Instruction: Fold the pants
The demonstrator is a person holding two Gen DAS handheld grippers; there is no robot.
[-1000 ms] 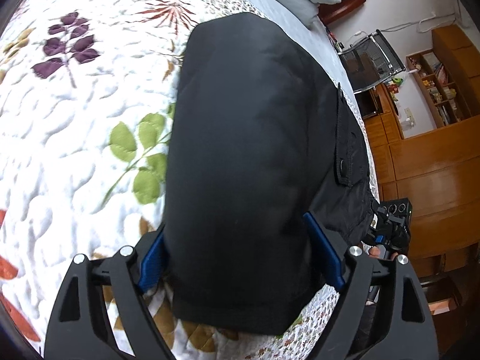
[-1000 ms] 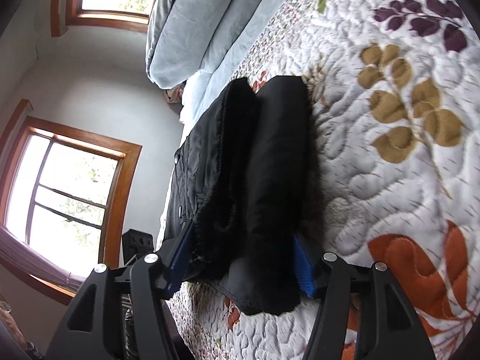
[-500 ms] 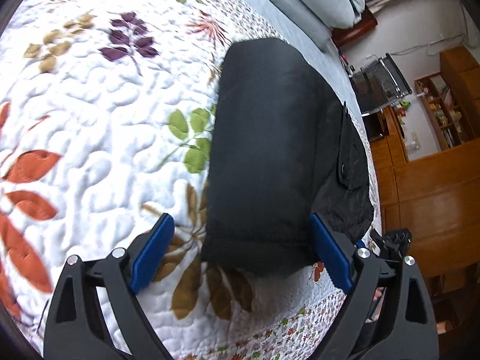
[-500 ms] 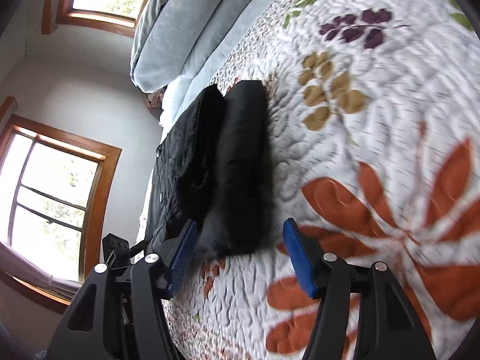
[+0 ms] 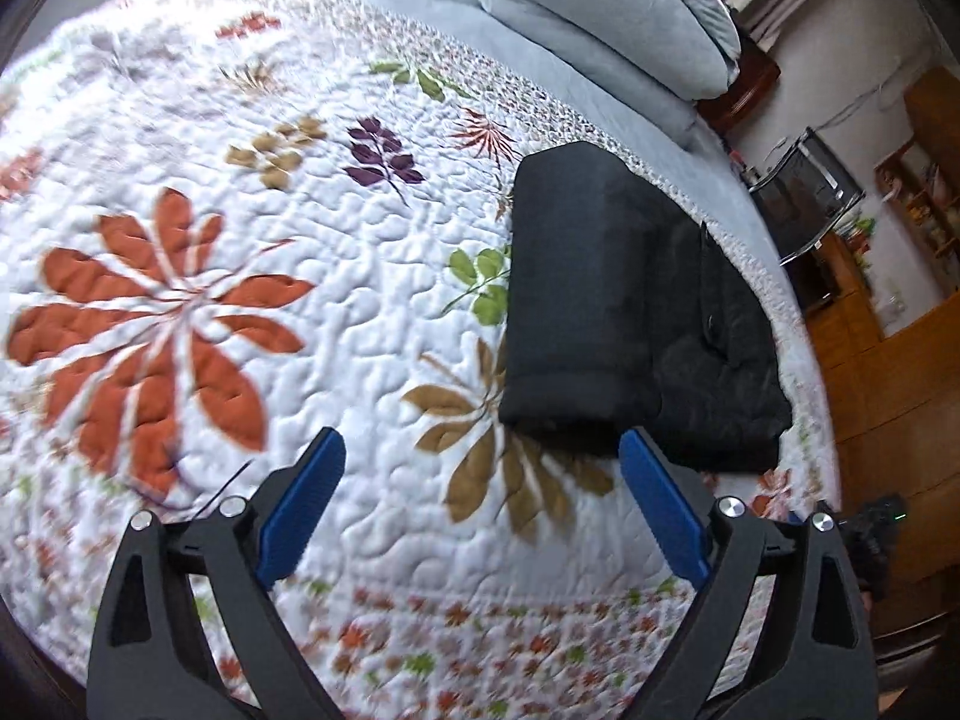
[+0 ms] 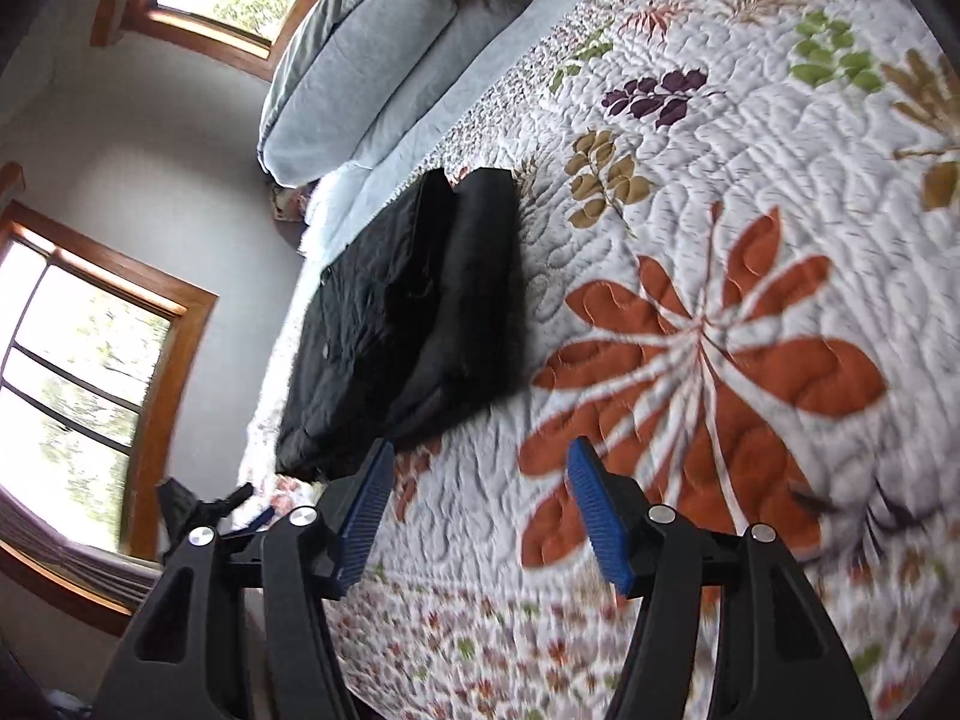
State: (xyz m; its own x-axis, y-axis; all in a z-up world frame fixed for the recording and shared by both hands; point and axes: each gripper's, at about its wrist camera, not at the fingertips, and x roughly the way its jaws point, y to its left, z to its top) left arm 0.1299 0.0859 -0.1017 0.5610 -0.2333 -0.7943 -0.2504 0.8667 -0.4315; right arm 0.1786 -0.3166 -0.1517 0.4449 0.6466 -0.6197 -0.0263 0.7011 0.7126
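The left wrist view takes in a wooden cabinet [image 5: 888,372] and a dark metal-framed chair [image 5: 804,198] past the far edge of the bed, which the right wrist view does not show; the right wrist view instead shows two wood-framed windows [image 6: 78,372] and a grey wall. Both views catch the grey pillows [image 5: 600,6] at the head of the bed and the white quilt [image 5: 336,276] with its orange, purple and green leaf prints. The black pants [image 5: 606,300] lie folded into a thick oblong bundle near the side edge of the quilt, with a flatter quilted layer bearing a pocket flap spread beside the thicker fold. The bundle's long axis runs from the foot of the bed toward the pillows, one short end facing the cameras. The left gripper [image 5: 477,456] is over bare quilt, its jaws opening wide with nothing between them; the pants sit just beyond its right blue pad. The right gripper [image 6: 480,468] likewise has its jaws opening, empty, with the pants just past its left pad.
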